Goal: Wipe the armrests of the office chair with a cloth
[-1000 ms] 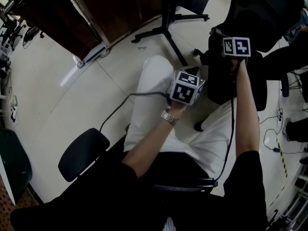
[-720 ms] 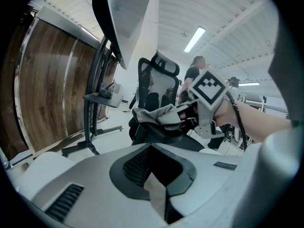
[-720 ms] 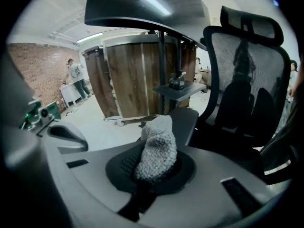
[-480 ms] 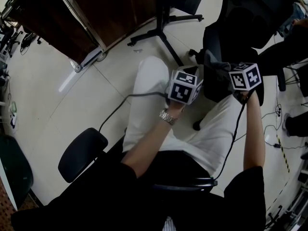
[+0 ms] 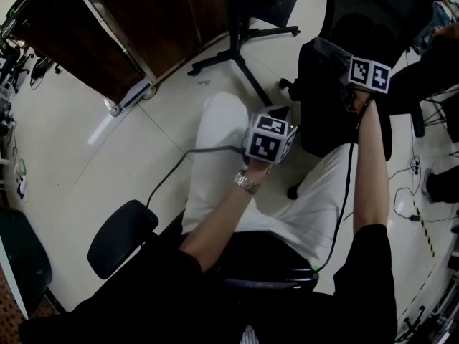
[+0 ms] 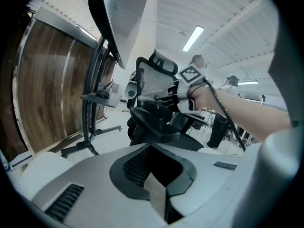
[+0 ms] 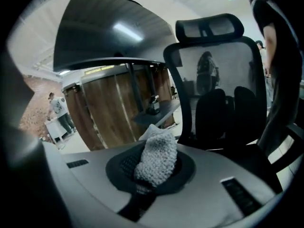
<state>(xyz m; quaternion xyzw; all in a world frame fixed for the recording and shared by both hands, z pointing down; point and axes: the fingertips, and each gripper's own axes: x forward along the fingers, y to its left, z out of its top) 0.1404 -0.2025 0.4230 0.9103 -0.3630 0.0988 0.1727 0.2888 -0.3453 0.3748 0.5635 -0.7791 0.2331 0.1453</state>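
Right gripper (image 7: 153,186) is clamped on the cloth (image 7: 156,158), which bunches up out of its jaws. Compared with 0.5 s ago it has slid further out along the office chair (image 5: 326,113), toward the backrest. Left gripper (image 6: 159,186) has its jaws together with nothing in them, over the person's thigh (image 5: 222,142), barely shifted. The armrest (image 6: 154,125) lies ahead of it.
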